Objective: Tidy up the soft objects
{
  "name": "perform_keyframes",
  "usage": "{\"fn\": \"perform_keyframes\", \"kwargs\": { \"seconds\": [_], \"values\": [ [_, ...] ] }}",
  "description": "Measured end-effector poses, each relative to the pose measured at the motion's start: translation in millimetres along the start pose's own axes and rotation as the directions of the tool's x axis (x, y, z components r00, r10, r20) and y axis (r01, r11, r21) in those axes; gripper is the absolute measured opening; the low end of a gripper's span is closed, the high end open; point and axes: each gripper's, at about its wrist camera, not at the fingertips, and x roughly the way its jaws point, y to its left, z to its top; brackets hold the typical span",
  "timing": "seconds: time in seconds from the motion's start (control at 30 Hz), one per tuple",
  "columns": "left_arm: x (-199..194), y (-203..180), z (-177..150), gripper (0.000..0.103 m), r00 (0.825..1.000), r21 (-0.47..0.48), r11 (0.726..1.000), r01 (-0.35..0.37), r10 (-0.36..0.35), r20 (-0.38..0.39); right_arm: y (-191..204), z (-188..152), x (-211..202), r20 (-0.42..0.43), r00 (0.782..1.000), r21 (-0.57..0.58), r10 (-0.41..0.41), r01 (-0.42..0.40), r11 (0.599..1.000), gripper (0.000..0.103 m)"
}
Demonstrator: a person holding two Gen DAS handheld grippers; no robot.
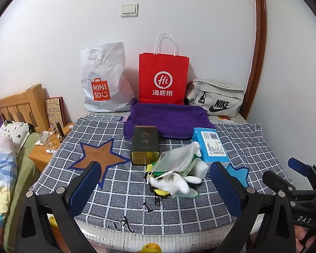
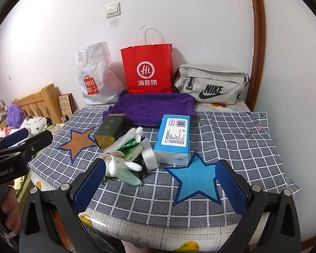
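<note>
Both the left gripper [image 1: 155, 186] and the right gripper [image 2: 160, 182] hover with jaws spread wide and empty, short of the loose pile of soft objects [image 1: 174, 175] heaped mid-way across the checked cloth [image 1: 120, 189] on the counter. The white glove [image 1: 174, 183], mesh pouch [image 1: 177, 160] and green packets [image 2: 130, 147] overlap, so a closing grasp is likely to snag several at once. The pile touches the dark tin [image 1: 145, 145] and the blue tissue pack [image 2: 173, 139], so a dragged item could shift either.
</note>
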Motion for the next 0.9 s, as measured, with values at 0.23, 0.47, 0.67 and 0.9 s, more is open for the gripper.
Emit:
{"fn": "perform_keyframes", "kwargs": {
  "seconds": [0.23, 0.47, 0.67, 0.9],
  "values": [
    [24, 1, -1, 0.103, 0.999, -0.013, 1.000, -0.008, 0.007, -0.042, -8, -3, 16, -0.018, 1.000, 0.017, 0.016, -0.016, 1.000, 0.102],
    [62, 6, -15, 0.103, 0.994, -0.015, 1.000, 0.001, -0.002, -0.113, -18, -8, 44, -0.062, 0.998, 0.031, 0.029, -0.027, 0.999, 0.102],
    [91, 13, -24, 0.102, 0.987, -0.012, 1.000, 0.011, -0.013, -0.162, -16, -9, 73, -0.088, 0.994, 0.018, 0.061, -0.060, 0.998, 0.102],
    [125, 40, -36, 0.102, 0.970, -0.039, 0.997, -0.067, 0.056, -0.236, 6, 4, 107, -0.118, 0.967, 0.021, 0.226, -0.225, 0.974, 0.087]
  ]
}}
